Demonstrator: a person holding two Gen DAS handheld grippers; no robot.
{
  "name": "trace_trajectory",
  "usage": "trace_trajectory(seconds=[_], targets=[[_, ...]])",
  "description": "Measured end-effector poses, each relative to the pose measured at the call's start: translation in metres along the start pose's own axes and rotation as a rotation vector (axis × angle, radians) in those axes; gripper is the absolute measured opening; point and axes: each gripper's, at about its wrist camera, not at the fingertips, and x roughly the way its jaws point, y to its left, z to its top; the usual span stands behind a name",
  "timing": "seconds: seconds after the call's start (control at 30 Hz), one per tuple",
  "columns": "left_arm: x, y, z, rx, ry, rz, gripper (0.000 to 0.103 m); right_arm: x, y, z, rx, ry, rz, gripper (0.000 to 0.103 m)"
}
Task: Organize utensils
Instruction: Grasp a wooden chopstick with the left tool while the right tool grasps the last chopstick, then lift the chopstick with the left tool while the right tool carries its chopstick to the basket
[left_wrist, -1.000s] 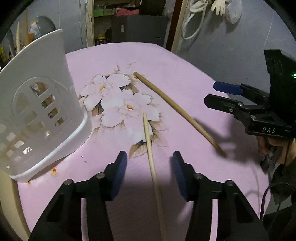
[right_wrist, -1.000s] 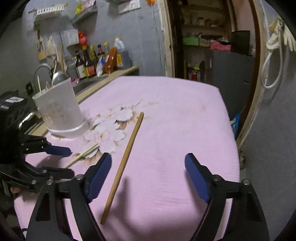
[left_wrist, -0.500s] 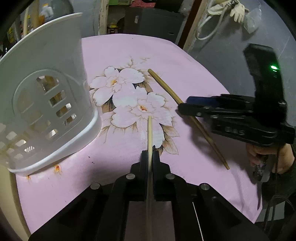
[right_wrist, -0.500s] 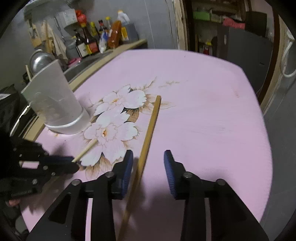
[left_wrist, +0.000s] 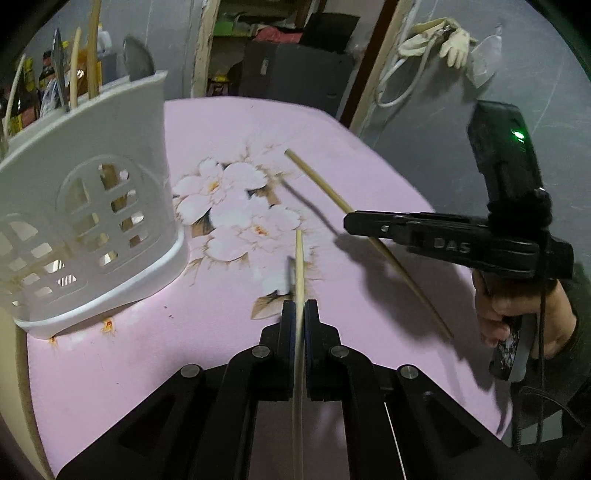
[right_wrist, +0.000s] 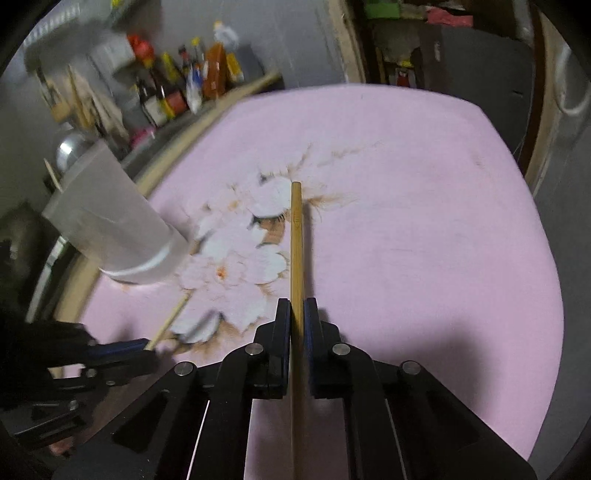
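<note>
Two wooden chopsticks are each clamped in a gripper above the pink flowered cloth (left_wrist: 110, 369) on the worktop. The pale chopstick (left_wrist: 299, 266) runs straight between the pads of the left gripper (left_wrist: 299, 314), its tip out over the printed blossoms and casting a shadow on the cloth. The darker bamboo chopstick (right_wrist: 296, 236) is pinched the same way in the right gripper (right_wrist: 296, 314), whose jaws have just closed on it; in the left wrist view it slants through that gripper, lifted off the cloth. A white slotted utensil holder (left_wrist: 92, 221) stands at the left on the cloth, with chopsticks and a spoon upright in it. A hand (left_wrist: 517, 314) grips the right tool's handle.
</note>
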Motion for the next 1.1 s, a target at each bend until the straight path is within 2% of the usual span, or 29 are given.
trace_trajectory(seconds=[0.13,0.23,0.33,0.5,0.6,0.7,0.87,1.1], targets=[[-0.021,-0.01,0.002,0.026,-0.08,-0.018,0.002,-0.043,0.005,-0.012,0.004,-0.161,0.046,0.005],[-0.041,-0.013,0.01,0.021,-0.177,-0.022,0.002,-0.075,0.015,-0.016,-0.032,-0.324,0.058,0.005],[-0.064,-0.016,0.024,0.015,-0.29,0.005,0.002,-0.101,0.024,-0.016,-0.047,-0.503,0.073,0.005],[-0.11,-0.018,0.041,0.041,-0.501,0.059,0.002,-0.125,0.055,-0.015,-0.134,-0.755,0.017,0.005],[-0.133,-0.014,0.049,0.045,-0.6,0.094,0.002,-0.134,0.074,-0.011,-0.182,-0.876,0.0,0.005],[-0.154,-0.004,0.062,0.036,-0.68,0.142,0.002,-0.136,0.094,-0.003,-0.218,-0.962,0.007,0.005],[-0.183,0.025,0.071,0.017,-0.786,0.211,0.002,-0.138,0.118,0.013,-0.241,-1.05,0.062,0.005],[-0.212,0.073,0.076,-0.049,-0.888,0.26,0.002,-0.126,0.14,0.036,-0.23,-1.095,0.16,0.005]])
